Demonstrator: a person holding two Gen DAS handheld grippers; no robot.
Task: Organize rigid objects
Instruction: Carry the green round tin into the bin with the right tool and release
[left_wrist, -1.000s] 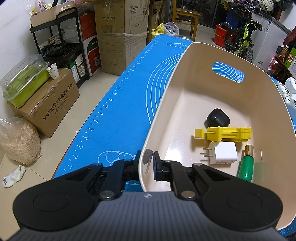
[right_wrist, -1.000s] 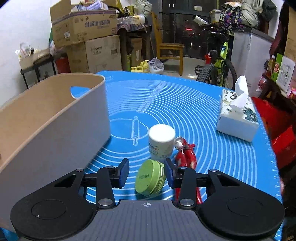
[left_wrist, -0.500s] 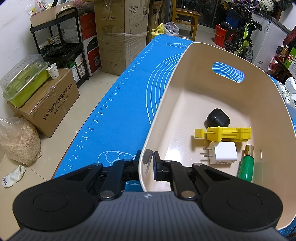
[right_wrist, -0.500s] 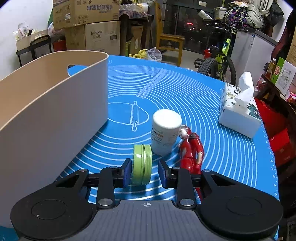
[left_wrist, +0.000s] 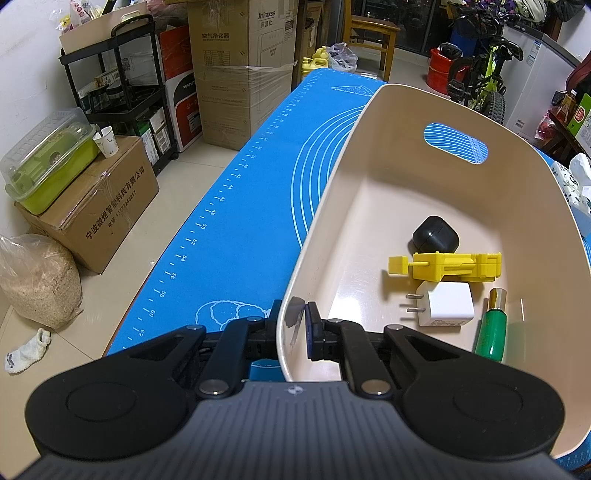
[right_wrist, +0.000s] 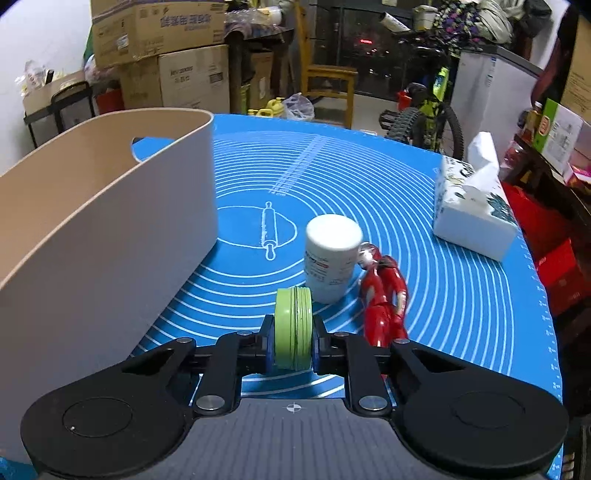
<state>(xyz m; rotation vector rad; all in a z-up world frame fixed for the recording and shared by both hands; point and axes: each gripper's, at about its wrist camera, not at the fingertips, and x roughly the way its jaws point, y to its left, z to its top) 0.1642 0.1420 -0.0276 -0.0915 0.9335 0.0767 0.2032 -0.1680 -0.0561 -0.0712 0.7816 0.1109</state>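
My left gripper (left_wrist: 293, 328) is shut on the near wall of the beige bin (left_wrist: 535, 206). In the bin lie a black case (left_wrist: 436, 234), a yellow tool (left_wrist: 454, 265), a white charger (left_wrist: 445, 304) and a green tube (left_wrist: 491, 334). My right gripper (right_wrist: 293, 341) is shut on a round green tin (right_wrist: 293, 328), held on edge above the blue mat (right_wrist: 369, 177). A white bottle (right_wrist: 332, 267) and a red figure (right_wrist: 384, 291) stand and lie just beyond it. The bin (right_wrist: 92, 236) is to its left.
A white tissue box (right_wrist: 476, 210) sits at the mat's right. The mat's left edge (left_wrist: 207, 225) drops to the floor with cardboard boxes (left_wrist: 99, 206), a rack and a sack. A bicycle and chair stand beyond the table's far end.
My right gripper closed on the green tin, which turned from tilted to on edge, and lifted it a little. The left gripper and bin stayed still.
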